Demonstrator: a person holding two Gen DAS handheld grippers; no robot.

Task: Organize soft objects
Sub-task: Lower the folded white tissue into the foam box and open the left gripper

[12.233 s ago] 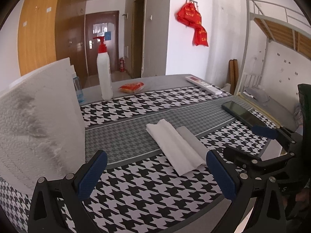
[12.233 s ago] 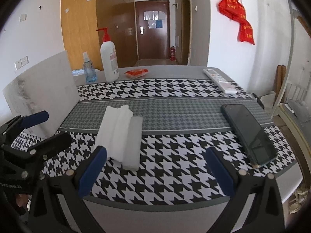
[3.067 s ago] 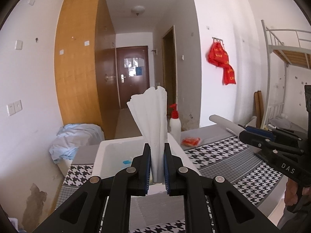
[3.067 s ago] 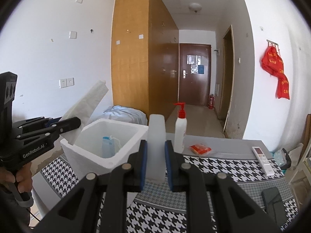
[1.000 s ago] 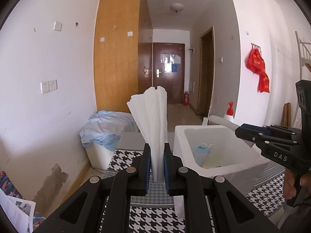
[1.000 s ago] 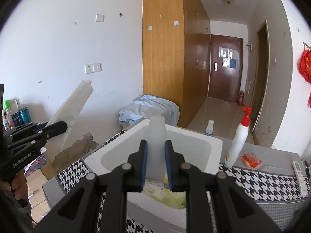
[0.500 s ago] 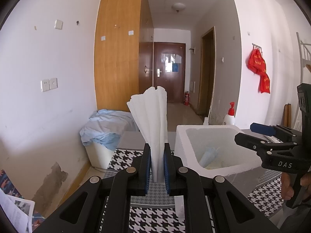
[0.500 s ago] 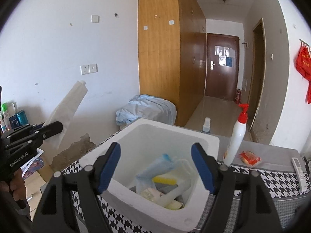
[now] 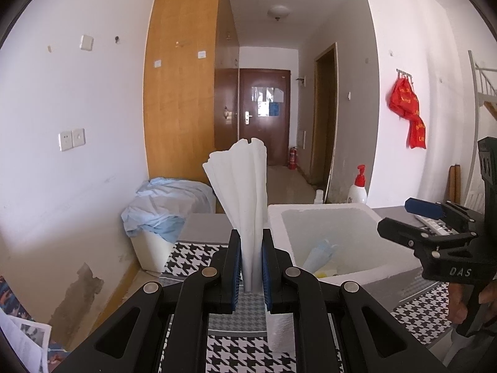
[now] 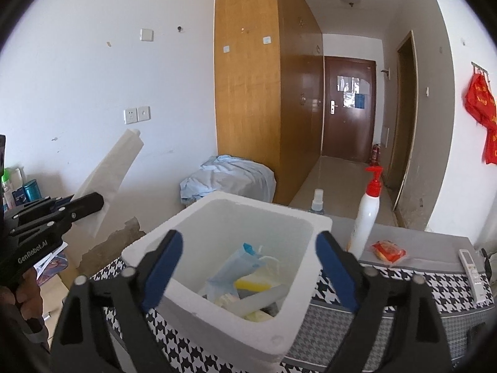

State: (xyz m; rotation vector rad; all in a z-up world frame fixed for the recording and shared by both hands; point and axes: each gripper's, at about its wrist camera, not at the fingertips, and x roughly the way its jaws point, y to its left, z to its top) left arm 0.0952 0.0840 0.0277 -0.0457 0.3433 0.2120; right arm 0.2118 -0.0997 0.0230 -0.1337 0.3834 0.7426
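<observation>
My left gripper is shut on a folded white towel that stands up between its pads, held left of the white foam box. In the right wrist view the towel sticks up from the left gripper. My right gripper is open and empty above the foam box. Inside the box lie a pale translucent roll, a blue packet and a yellow item.
The box stands on a houndstooth tablecloth. Behind it are a white pump bottle with red top, a small spray bottle, an orange packet and a remote. A bin with blue cloth stands by the wall.
My right gripper opened and let the pale roll fall into the foam box. The left gripper still holds the white towel and has hardly moved.
</observation>
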